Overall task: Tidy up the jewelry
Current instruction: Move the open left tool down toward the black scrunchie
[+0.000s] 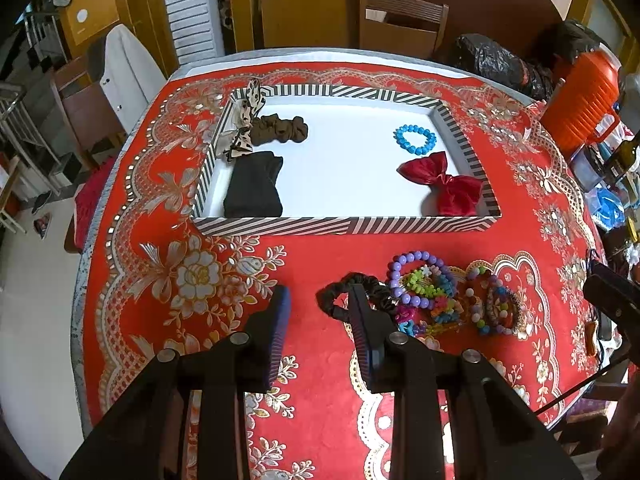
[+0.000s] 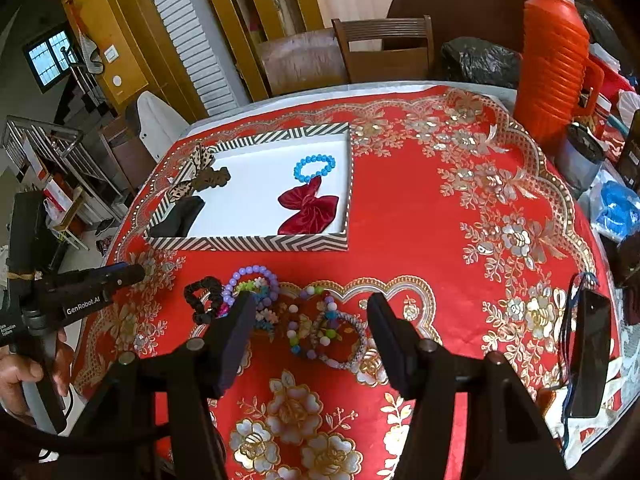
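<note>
A striped tray (image 1: 344,226) with a white floor holds a blue bead bracelet (image 1: 414,139), a red bow (image 1: 440,184), a brown scrunchie (image 1: 280,130), a leopard-print bow (image 1: 244,128) and a folded black cloth (image 1: 254,188). In front of it on the red cloth lie a black scrunchie (image 1: 340,284), a purple bead bracelet (image 1: 416,276) and a heap of coloured bracelets (image 2: 316,332). My left gripper (image 1: 320,300) is open above the scrunchie's left end, holding nothing. My right gripper (image 2: 312,312) is open over the bracelet heap, also holding nothing.
An orange ribbed jug (image 2: 554,64) and a black plastic bag (image 2: 480,60) stand at the table's far right. A black phone-like slab (image 2: 590,352) lies near the right edge. A wooden chair (image 1: 400,20) is behind the table. A hand (image 2: 24,368) holds the left gripper's handle.
</note>
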The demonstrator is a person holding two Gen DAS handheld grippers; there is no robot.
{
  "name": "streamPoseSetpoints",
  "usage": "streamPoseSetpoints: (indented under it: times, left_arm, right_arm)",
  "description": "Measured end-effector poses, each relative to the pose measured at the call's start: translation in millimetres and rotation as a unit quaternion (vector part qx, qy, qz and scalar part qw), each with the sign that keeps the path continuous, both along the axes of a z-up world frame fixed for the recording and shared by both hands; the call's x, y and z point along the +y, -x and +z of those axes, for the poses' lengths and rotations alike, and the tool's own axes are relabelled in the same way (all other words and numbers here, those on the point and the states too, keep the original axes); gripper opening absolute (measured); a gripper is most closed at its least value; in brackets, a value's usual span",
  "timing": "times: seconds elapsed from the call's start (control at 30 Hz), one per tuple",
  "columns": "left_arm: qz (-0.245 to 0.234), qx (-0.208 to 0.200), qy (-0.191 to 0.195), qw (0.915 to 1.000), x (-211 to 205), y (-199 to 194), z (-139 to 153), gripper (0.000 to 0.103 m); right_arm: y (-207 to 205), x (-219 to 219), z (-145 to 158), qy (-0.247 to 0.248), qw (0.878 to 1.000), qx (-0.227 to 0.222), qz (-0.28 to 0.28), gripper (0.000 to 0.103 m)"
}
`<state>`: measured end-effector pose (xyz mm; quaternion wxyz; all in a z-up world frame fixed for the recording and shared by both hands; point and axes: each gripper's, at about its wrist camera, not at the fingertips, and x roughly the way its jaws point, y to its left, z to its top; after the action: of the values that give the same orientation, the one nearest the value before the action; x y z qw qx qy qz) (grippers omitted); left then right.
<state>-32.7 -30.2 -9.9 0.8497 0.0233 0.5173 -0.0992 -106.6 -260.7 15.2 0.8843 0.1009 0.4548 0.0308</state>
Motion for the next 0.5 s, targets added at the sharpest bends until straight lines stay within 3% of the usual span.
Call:
streamPoseSetpoints:
  times: [0.5]
  left_arm:
    - [0.004,0.006,-0.002,1.0000,-0.7,-3.6,-3.6,0.019]
  right_arm:
    - [-1.1,-13.4,-5.1,0.011,1.000,0.010,-0.006,0.061]
